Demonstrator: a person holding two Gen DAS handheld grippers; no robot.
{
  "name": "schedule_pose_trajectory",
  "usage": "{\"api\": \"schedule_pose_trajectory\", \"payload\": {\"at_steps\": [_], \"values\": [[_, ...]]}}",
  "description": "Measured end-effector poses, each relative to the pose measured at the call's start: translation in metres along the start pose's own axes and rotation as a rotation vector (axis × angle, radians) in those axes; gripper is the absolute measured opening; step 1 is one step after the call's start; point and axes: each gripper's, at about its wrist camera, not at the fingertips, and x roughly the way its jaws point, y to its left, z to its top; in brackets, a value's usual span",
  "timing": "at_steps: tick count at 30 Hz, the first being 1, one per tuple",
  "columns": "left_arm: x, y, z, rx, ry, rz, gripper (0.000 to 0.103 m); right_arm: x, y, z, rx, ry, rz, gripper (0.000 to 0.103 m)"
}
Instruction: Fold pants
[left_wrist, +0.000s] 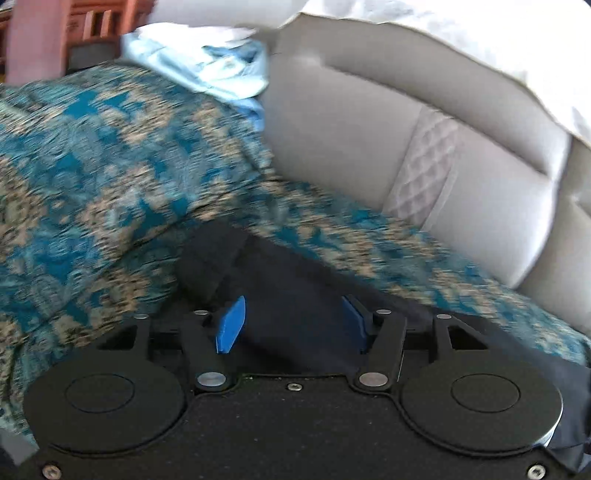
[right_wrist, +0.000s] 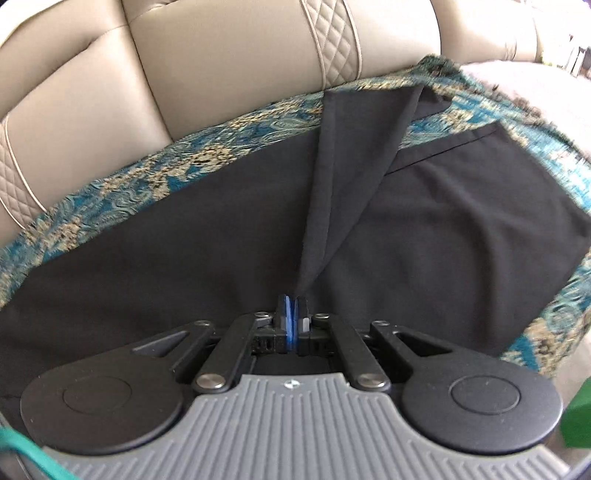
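Black, matte cloth: the pants (right_wrist: 207, 236) lie spread on a teal and gold patterned cover (right_wrist: 122, 177) over the seat of a grey leather sofa (right_wrist: 229, 48). In the right wrist view they fill the middle of the picture, with one panel pulled up into a taut ridge that runs from the tongs towards one o'clock.

The risk, as I judge it, lies in the uneven hold. Only one side is pinched, so carrying the fold on could drag the loose side askew or bunch the lower layer. The thin pinch may also slip out if the cloth is pulled tight. The slack cover underneath could wrinkle and travel with the fabric.

The right gripper (right_wrist: 291, 314) has its blue pads pressed together on the tip of that raised ridge, pinching a small gather of cloth. The left gripper (left_wrist: 291, 321) stands about half spread, its blue pads (left_wrist: 231, 325) apart and gripping nothing; dark cloth of the pants (left_wrist: 288, 280) lies beneath and between them, and whether they brush it I cannot tell. A pale blue garment (left_wrist: 207, 66) lies well apart at eleven o'clock.
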Motion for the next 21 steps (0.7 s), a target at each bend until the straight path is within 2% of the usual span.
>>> {"api": "schedule_pose_trajectory", "payload": {"at_steps": [2,4,8,10,12,14,17,18,21], "values": [[0.006,0.012,-0.004,-0.022,0.013,0.031,0.056,-0.004,-0.002,-0.004,-0.037,-0.031,-0.029,0.003],[0.014,0.026,-0.006,-0.063,0.029,0.051,0.056,-0.004,-0.009,-0.005,-0.05,-0.032,-0.013,0.003],[0.038,0.05,-0.003,-0.163,0.099,0.023,0.056,0.001,-0.018,-0.009,-0.056,-0.028,0.039,0.007],[0.05,0.056,-0.001,-0.191,0.123,0.014,0.056,0.004,-0.019,-0.011,-0.05,-0.046,0.063,0.018],[0.06,0.056,0.0,-0.195,0.125,0.048,0.056,0.006,-0.019,-0.011,-0.039,-0.088,0.078,0.037],[0.07,0.053,0.002,-0.178,0.113,0.09,0.058,0.009,-0.018,-0.008,-0.047,-0.124,0.079,0.045],[0.081,0.05,0.004,-0.16,0.098,0.129,0.059,0.018,-0.011,0.01,-0.074,-0.168,0.028,0.05],[0.084,0.048,0.005,-0.151,0.09,0.14,0.059,0.024,-0.011,0.021,-0.082,-0.181,0.009,0.055],[0.091,0.043,0.006,-0.133,0.078,0.166,0.059,0.045,-0.013,0.055,-0.059,-0.149,-0.011,0.058]]}}
